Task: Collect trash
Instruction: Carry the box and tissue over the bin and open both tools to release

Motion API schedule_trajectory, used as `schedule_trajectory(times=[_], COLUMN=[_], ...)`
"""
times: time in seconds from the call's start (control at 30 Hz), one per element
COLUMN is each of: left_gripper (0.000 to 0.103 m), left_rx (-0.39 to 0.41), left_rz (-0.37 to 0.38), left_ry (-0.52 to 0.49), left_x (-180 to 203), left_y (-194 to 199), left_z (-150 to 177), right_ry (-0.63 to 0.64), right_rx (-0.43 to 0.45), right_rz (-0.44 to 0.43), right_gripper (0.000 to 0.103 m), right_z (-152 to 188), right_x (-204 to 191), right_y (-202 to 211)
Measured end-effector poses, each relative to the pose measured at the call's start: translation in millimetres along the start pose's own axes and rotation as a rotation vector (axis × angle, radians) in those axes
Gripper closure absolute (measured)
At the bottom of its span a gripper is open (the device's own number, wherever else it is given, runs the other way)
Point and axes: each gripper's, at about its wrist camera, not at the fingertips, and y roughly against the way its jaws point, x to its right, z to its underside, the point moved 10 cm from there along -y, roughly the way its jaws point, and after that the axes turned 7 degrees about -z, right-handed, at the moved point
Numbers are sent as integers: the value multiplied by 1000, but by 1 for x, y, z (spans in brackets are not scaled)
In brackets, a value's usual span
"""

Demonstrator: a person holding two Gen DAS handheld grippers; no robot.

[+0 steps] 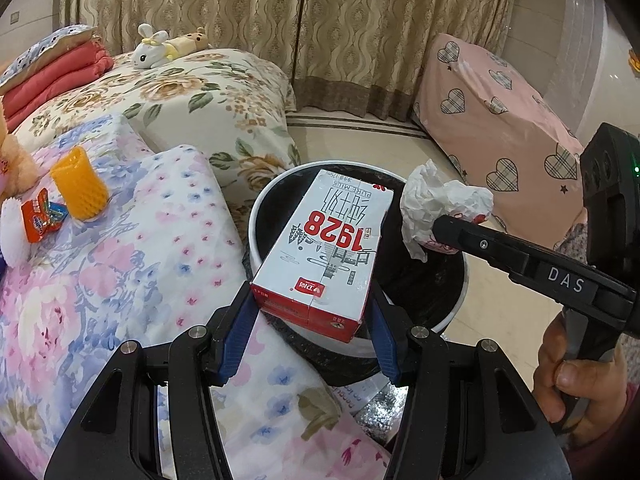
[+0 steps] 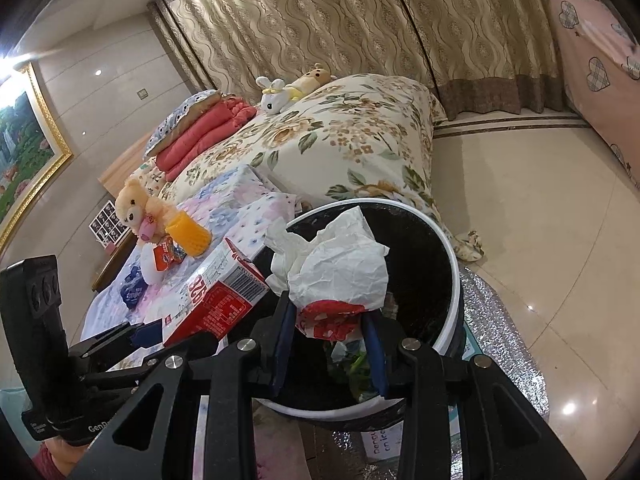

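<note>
Beside floral bedding, milk carton (image 1: 326, 248) reads "1928".

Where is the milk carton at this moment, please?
The milk carton is held between the fingers of the left gripper, above the near-left rim of the trash bin beside the bed. The crumpled paper in the right gripper is at its right.

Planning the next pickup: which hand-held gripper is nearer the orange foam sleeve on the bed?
Left. The left hand-held gripper holds the milk carton beside the bed; the right hand-held gripper is farther from the orange foam sleeve.
</note>
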Motion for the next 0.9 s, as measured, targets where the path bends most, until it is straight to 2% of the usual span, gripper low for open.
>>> schedule_trajectory(times=[0.9], left_gripper=[50], left_rx=[-44], left_rz=[24], left_ry=[-7], left_x=[11], left_y=[-22], left_z=[-6], right_ry=[-9], right_rx=[-41], right_rz=[48], right_gripper=[67], right_z=[-6], right_x=[20], right_y=[-15])
